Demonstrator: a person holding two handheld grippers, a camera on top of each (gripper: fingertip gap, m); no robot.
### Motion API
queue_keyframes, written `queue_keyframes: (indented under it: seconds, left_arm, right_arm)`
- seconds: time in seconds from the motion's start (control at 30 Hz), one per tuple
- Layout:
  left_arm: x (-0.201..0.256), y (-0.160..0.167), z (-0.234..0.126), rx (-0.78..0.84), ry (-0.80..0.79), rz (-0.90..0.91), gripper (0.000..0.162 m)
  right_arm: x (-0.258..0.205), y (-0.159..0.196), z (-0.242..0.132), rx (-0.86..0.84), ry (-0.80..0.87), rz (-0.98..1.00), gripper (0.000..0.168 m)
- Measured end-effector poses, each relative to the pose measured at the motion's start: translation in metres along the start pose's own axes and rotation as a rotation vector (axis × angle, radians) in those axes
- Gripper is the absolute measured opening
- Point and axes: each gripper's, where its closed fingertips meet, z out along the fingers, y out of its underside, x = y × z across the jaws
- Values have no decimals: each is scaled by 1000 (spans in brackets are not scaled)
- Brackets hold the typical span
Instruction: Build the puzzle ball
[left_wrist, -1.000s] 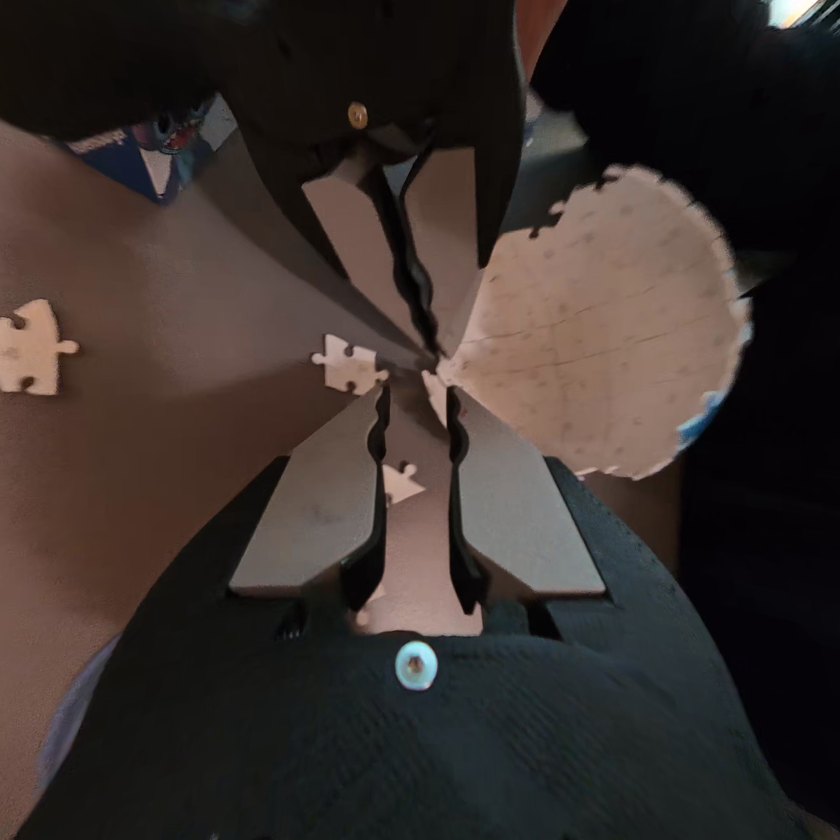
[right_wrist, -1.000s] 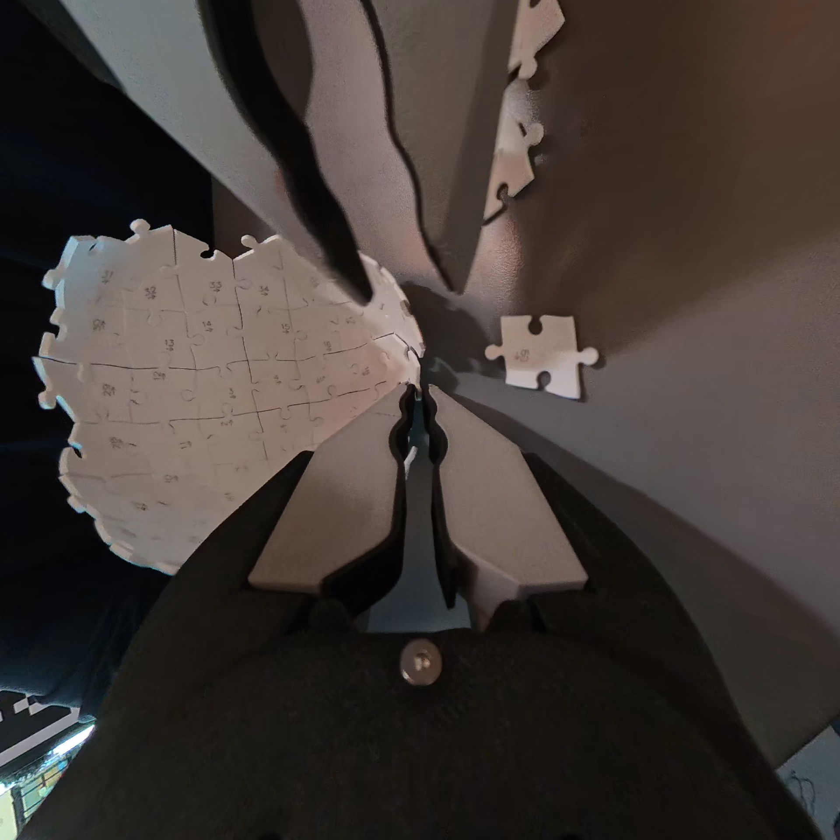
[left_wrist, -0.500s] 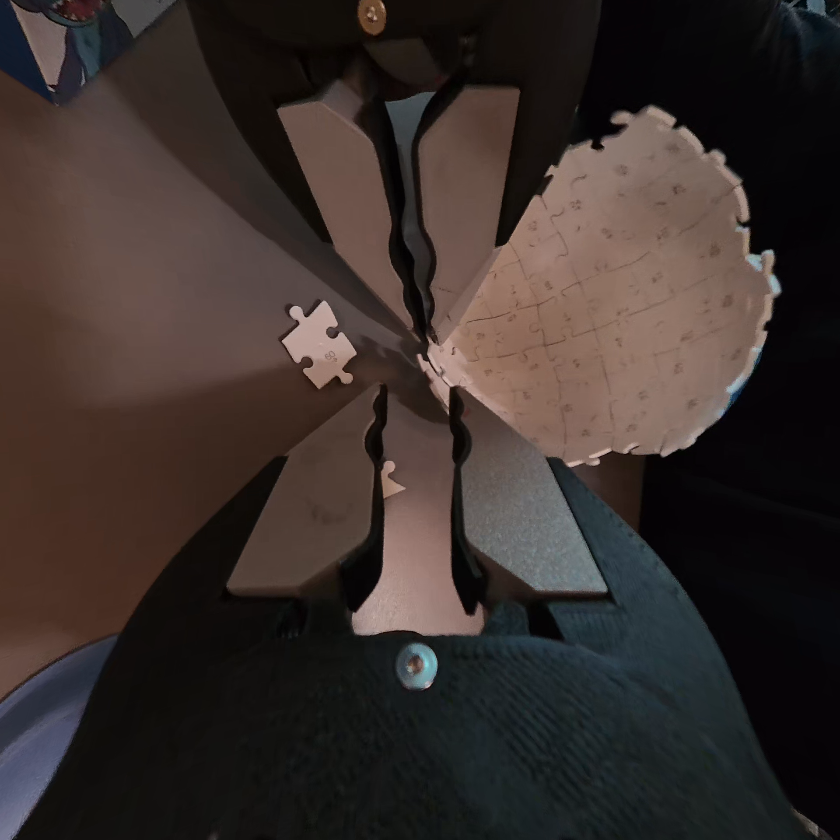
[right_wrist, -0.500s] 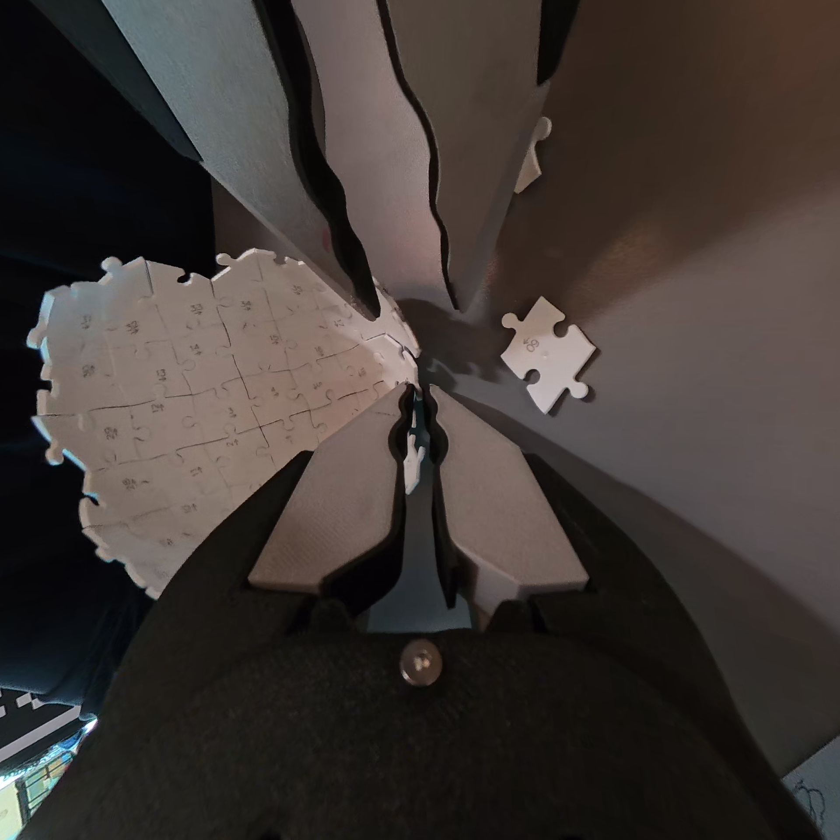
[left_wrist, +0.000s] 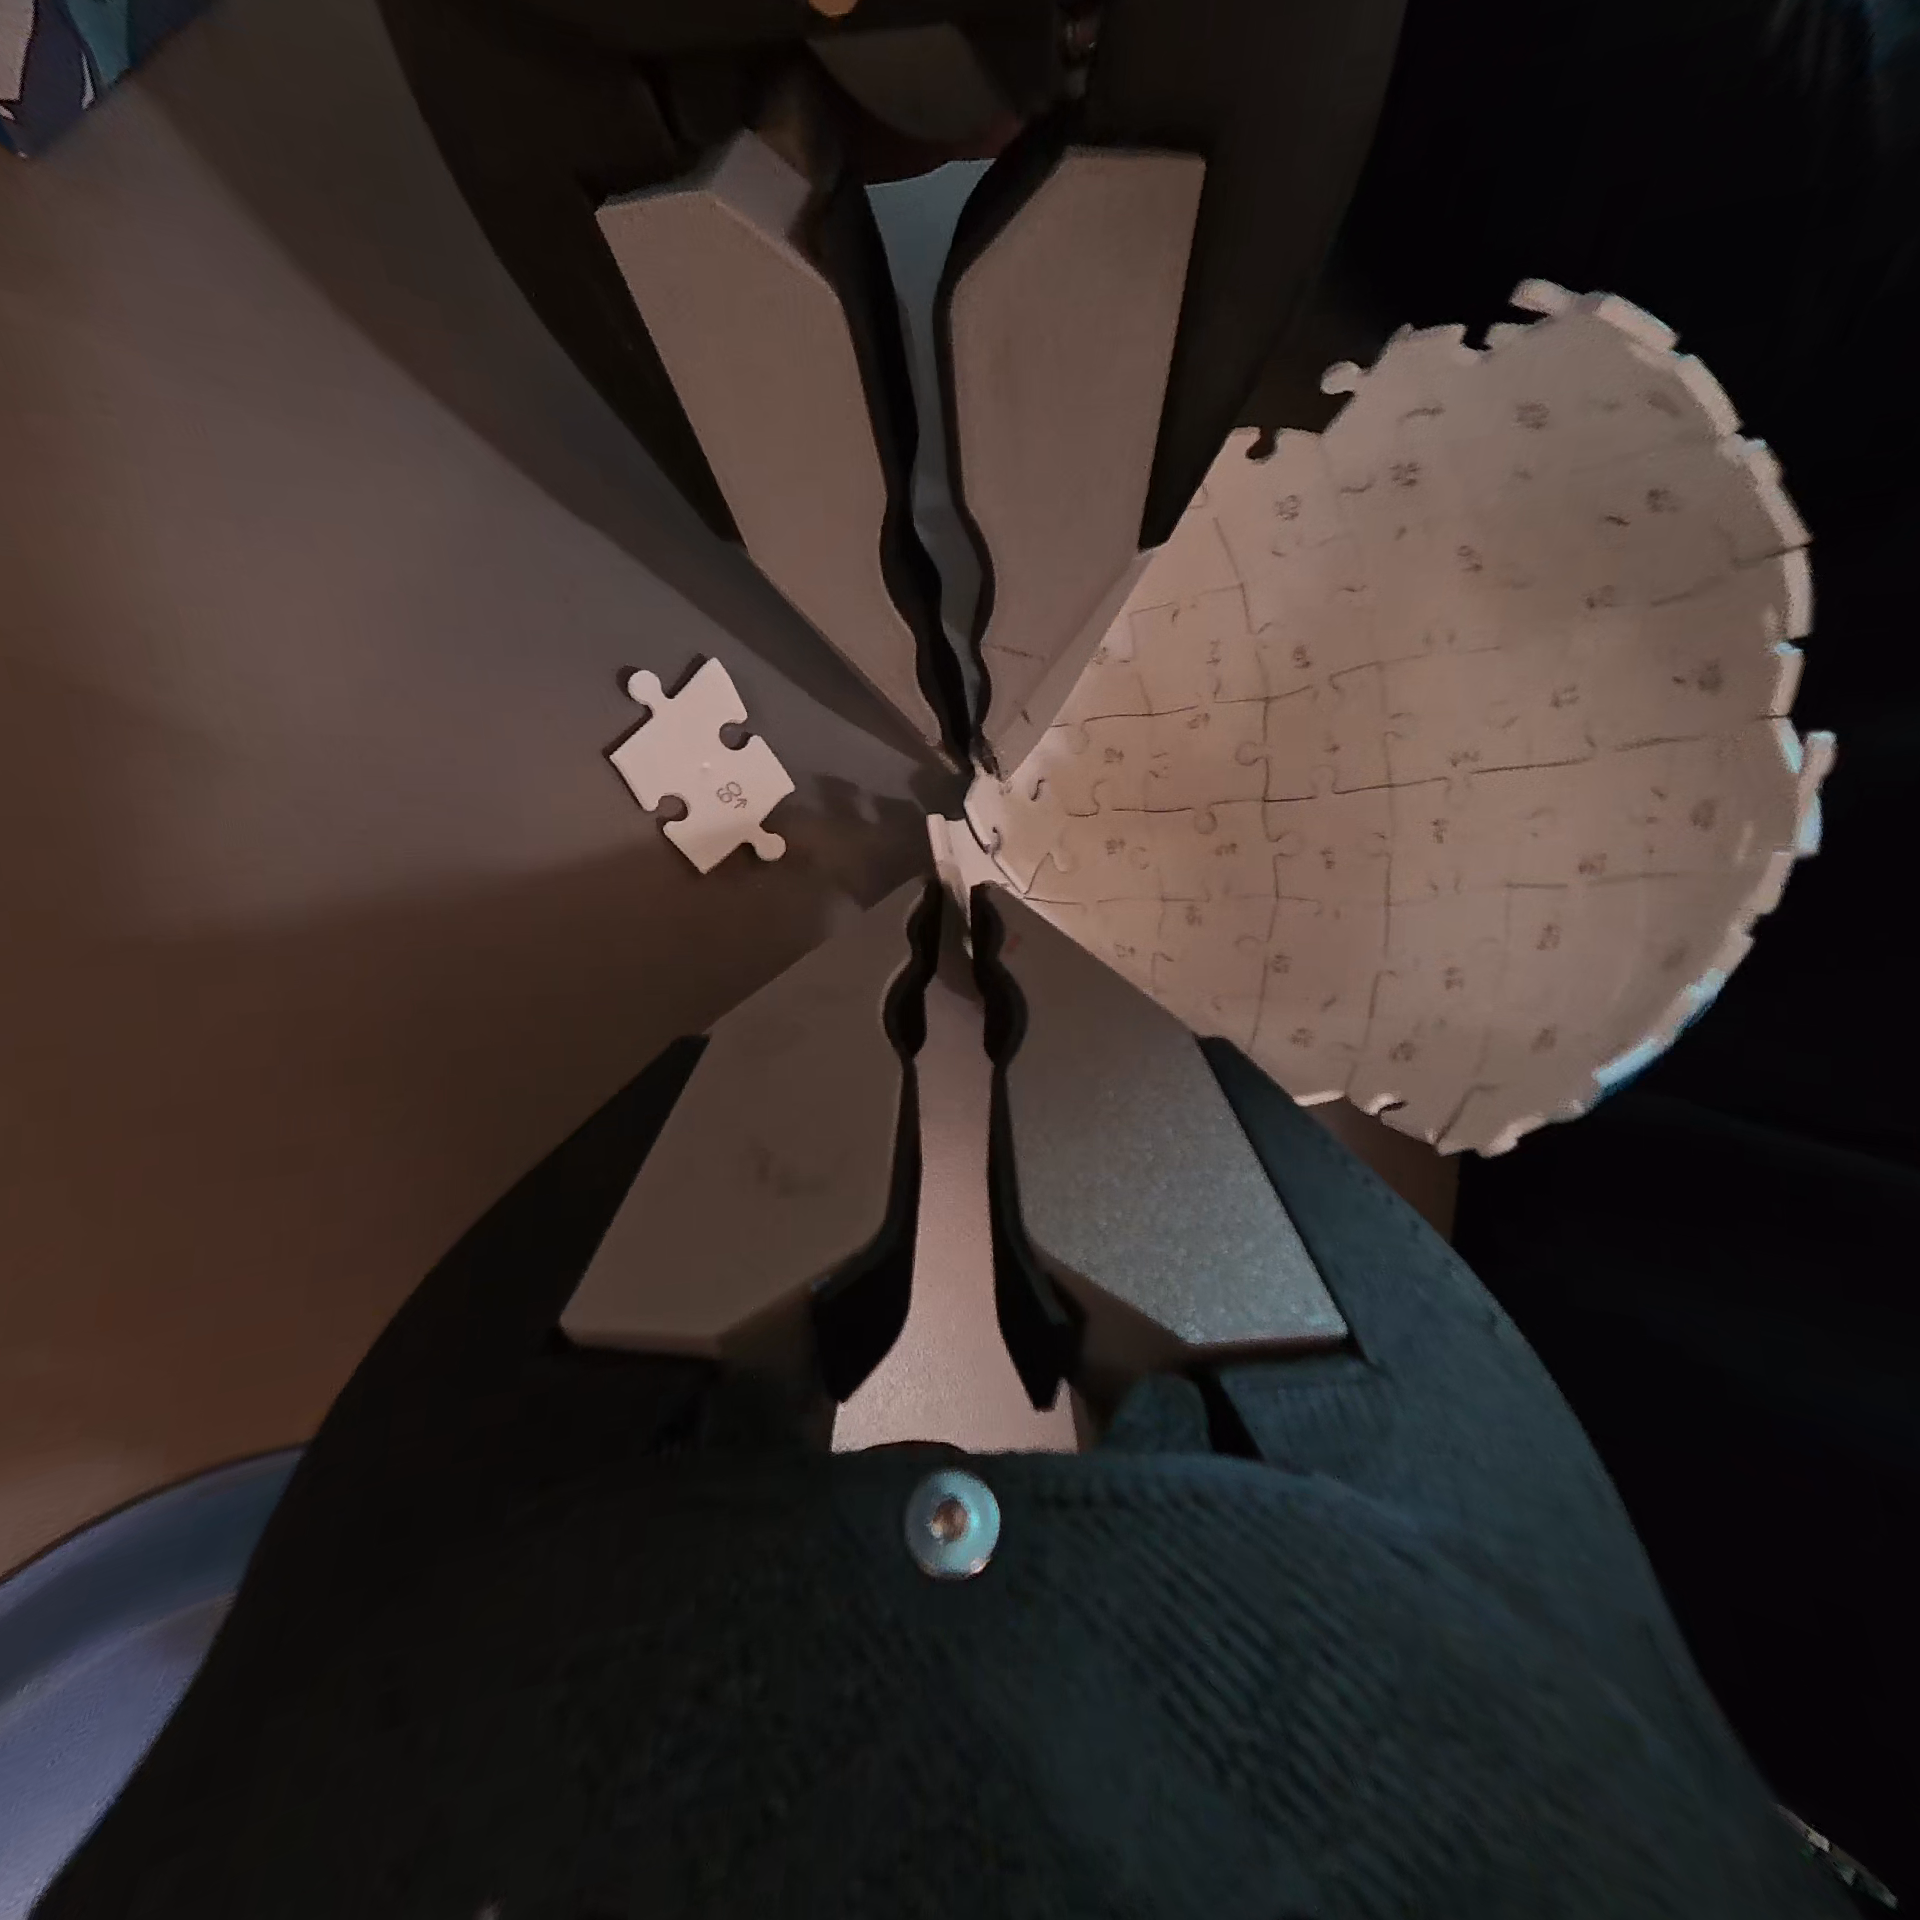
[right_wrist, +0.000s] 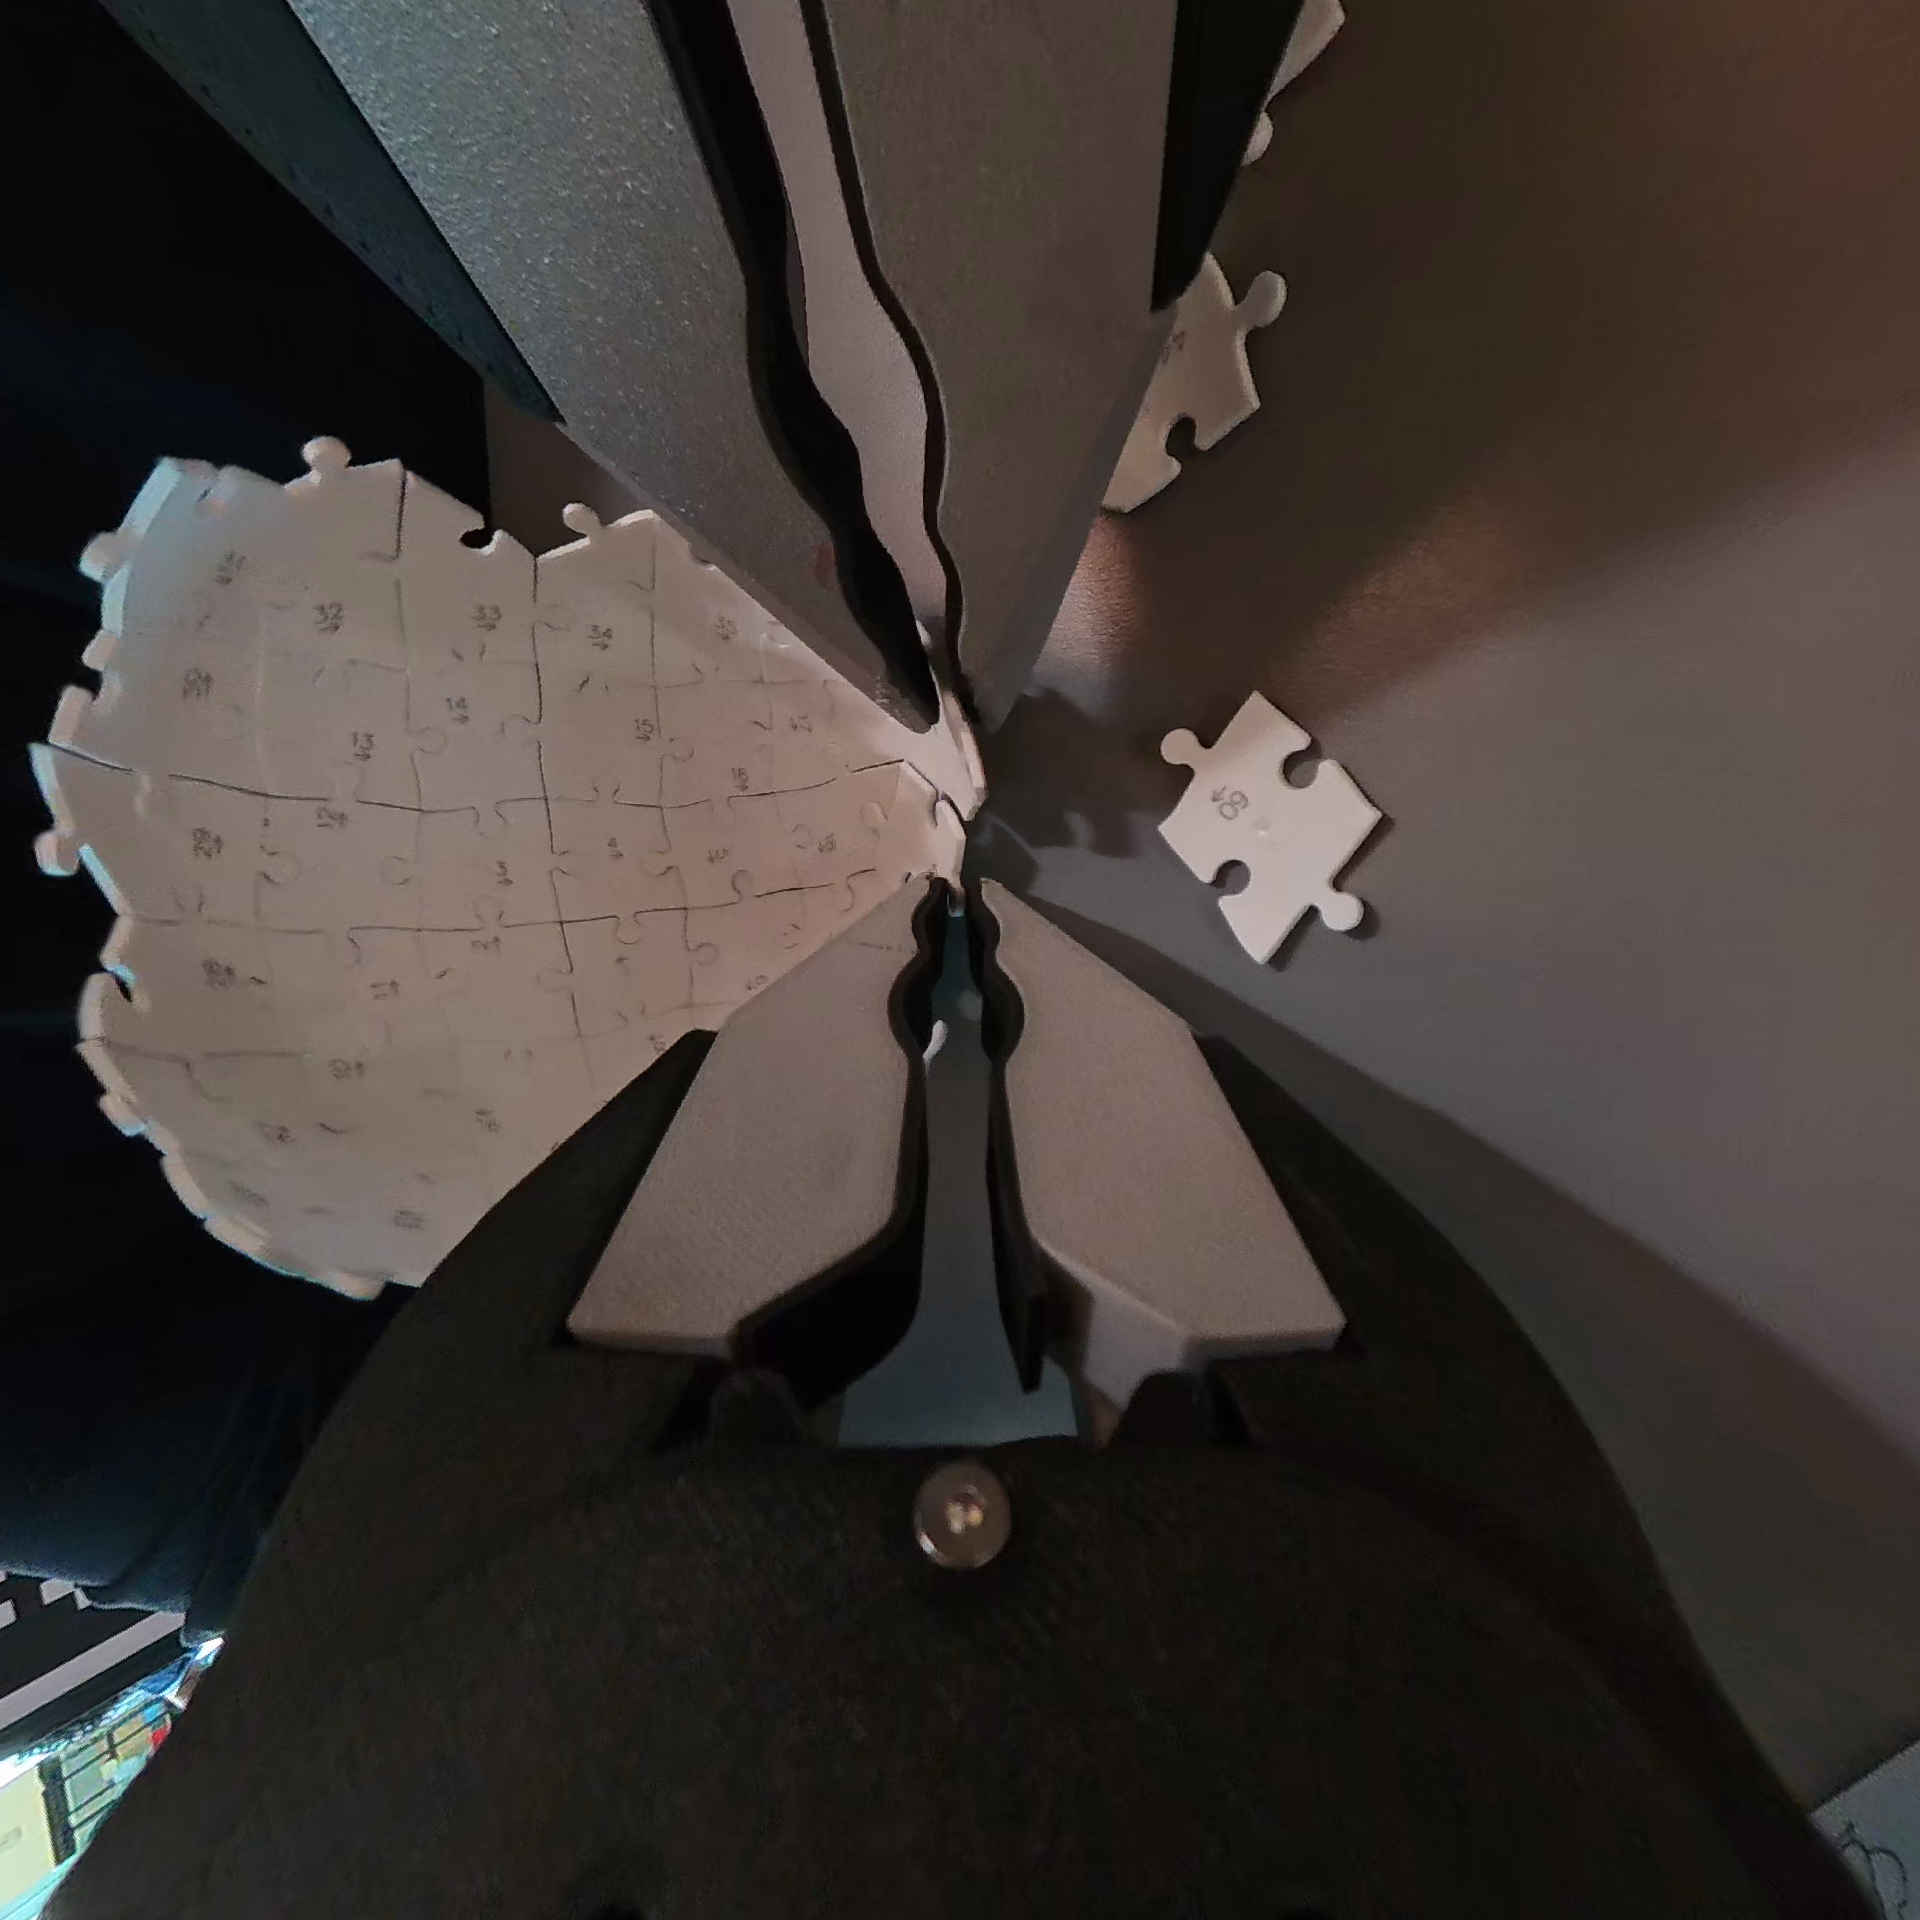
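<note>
The half-built puzzle ball (left_wrist: 1403, 748) is a white bowl of joined pieces, held in the air over the table edge; it also shows in the right wrist view (right_wrist: 468, 831). My two grippers face each other tip to tip at its near rim. My right gripper (right_wrist: 961, 891) is shut on the rim and shows at the top of the left wrist view (left_wrist: 961, 743). My left gripper (left_wrist: 954, 899) has closed on a small white piece (left_wrist: 951, 844) at the same spot on the rim, and shows at the top of the right wrist view (right_wrist: 951, 681).
A loose white puzzle piece (left_wrist: 707, 774) lies on the grey-brown table (left_wrist: 260, 727) beside the gripper tips, and shows in the right wrist view (right_wrist: 1273, 826). Another loose piece (right_wrist: 1195, 384) lies partly behind the left gripper. A blue box corner (left_wrist: 42, 94) sits far left. Both grippers' tips are close together, under 4 cm apart.
My left gripper's jaws have narrowed from open to closed around the white piece at the rim. Both grippers have drawn closer together, and the ball has turned slightly.
</note>
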Motion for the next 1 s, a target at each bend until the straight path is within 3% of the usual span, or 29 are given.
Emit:
queue_keyframes:
  seconds: [1.0]
  left_arm:
    - [-3,4,8,-1,-46,-1,5]
  right_arm:
    - [-4,4,8,-18,11,-24,2]
